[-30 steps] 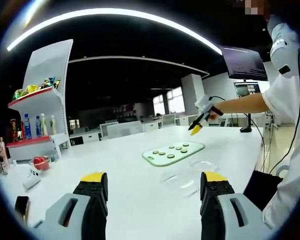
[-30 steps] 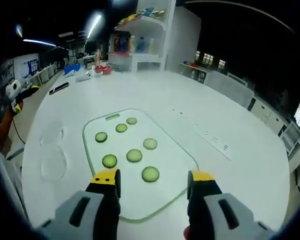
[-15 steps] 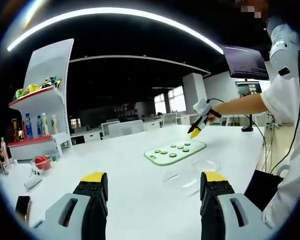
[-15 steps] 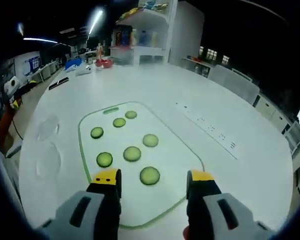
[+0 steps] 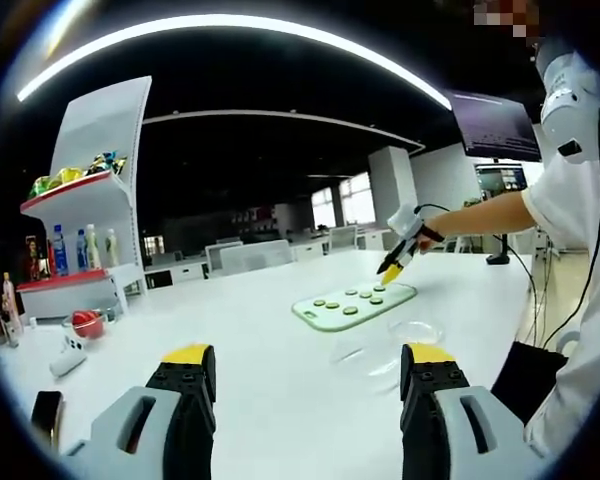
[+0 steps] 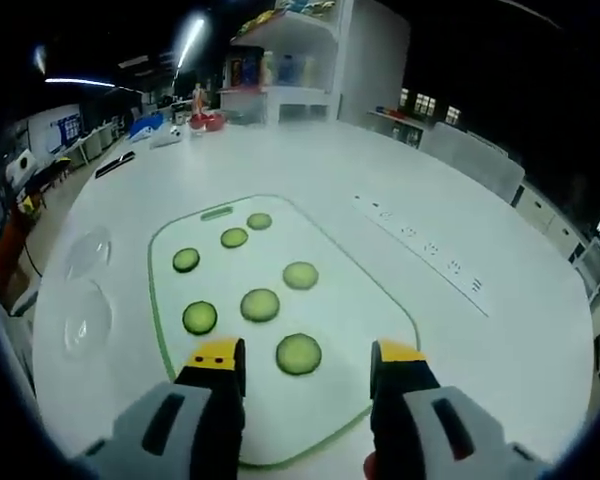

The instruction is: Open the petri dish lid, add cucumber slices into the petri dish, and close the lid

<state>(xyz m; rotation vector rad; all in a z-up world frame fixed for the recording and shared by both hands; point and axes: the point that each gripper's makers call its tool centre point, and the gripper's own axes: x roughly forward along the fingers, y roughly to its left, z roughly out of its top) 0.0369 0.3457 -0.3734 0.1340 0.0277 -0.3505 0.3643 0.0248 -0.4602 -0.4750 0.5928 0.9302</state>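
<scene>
At the lower centre of the right gripper view, the right tongs (image 6: 302, 362) hang spread above a cucumber slice (image 6: 299, 353) on the green-edged cutting board (image 6: 280, 420).
Left tongs (image 5: 305, 366) sit spread and empty over the white bench (image 5: 250, 340); the clear petri dish (image 6: 86, 318) and its lid (image 6: 87, 252) lie at left, beside the board.

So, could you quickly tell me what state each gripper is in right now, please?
Left gripper: open, holding nothing, above the white table.
Right gripper: open, empty, over the nearest round green cucumber slice.
</scene>
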